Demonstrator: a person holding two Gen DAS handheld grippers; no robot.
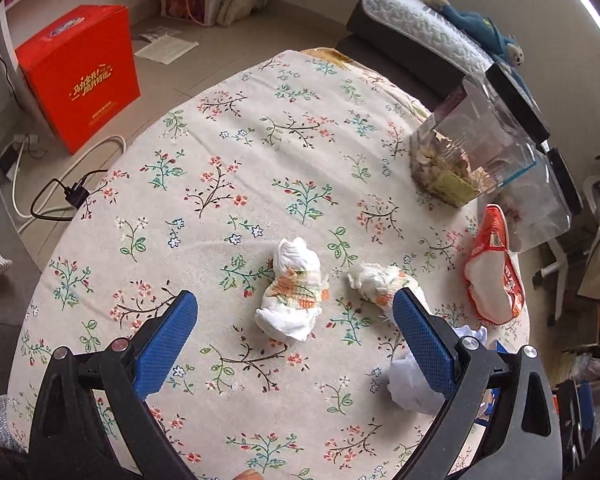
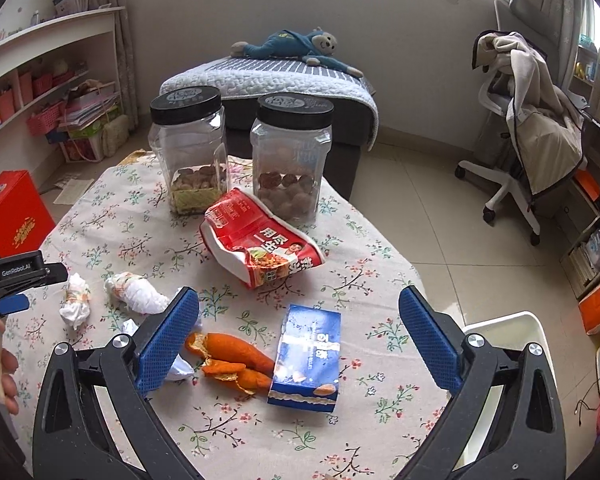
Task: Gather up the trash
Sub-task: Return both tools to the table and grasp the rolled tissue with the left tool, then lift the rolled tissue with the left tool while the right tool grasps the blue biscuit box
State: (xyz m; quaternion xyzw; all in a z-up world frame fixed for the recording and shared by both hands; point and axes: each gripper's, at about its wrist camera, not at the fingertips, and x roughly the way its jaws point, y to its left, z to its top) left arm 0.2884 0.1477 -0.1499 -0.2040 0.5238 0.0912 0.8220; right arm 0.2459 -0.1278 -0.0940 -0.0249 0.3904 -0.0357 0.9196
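Two crumpled tissues with orange print lie on the floral tablecloth: one (image 1: 292, 292) (image 2: 75, 300) sits between my open left gripper's (image 1: 296, 308) fingers, the other (image 1: 384, 280) (image 2: 138, 292) lies by its right finger. A plain white wad (image 1: 408, 384) rests near that finger's base. In the right wrist view, my open right gripper (image 2: 298, 306) hovers above orange peel (image 2: 232, 362) and a blue snack box (image 2: 306, 360). A torn red wrapper (image 2: 260, 240) (image 1: 494, 272) lies beyond them. Neither gripper holds anything.
Two clear jars with black lids (image 2: 190, 152) (image 2: 292, 156) stand at the table's far side. A white bin's rim (image 2: 512, 328) shows right of the table. A red box (image 1: 80, 76) sits on the floor left. An office chair (image 2: 528, 140) stands far right.
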